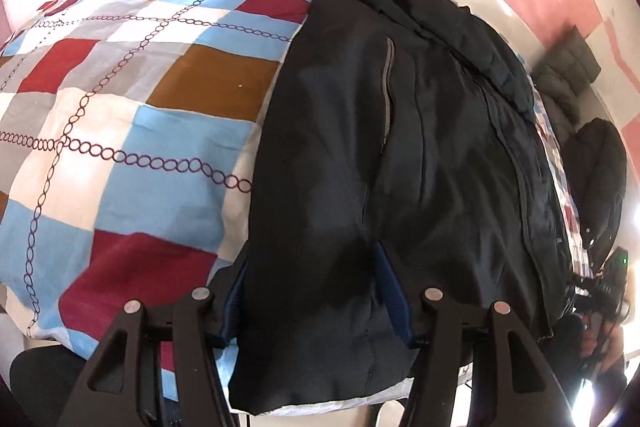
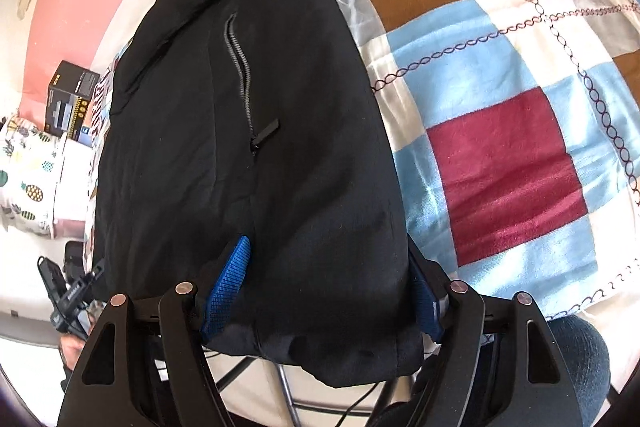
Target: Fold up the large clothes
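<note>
Jacket: a black jacket (image 1: 400, 147) (image 2: 248, 147) of smooth, slightly shiny cloth, puffy, folded to a long narrow bundle; a grey pocket zip (image 1: 387, 91) (image 2: 240, 67) with a black pull shows on top.
Place: it lies on a bed under a checked quilt (image 1: 140, 107) (image 2: 500, 107) of blue, red, brown, grey and white squares crossed by chain-link lines; its near end hangs over the bed edge.
Axis: the long axis runs from 6 o'clock up to 12 in both wrist views, leaning toward 1 in the left view and 11 in the right; a folded flap lies at the far end.
Left gripper (image 1: 316, 291): its blue-padded fingers (image 1: 394, 291) stand spread on either side of the near end; cloth fills the gap, but whether they pinch it I cannot tell.
Right gripper (image 2: 326, 291): the same, blue fingers (image 2: 228, 287) wide apart with the hem between them; grip unclear.
Writing: a dark box (image 2: 72, 99) sits at 9 o'clock in the right view, its print too small to read; large red letters on the quilt at 12 in the left view are cut off.
Other: a grey padded garment (image 1: 568, 67) lies at 3 o'clock in the left view.
</note>
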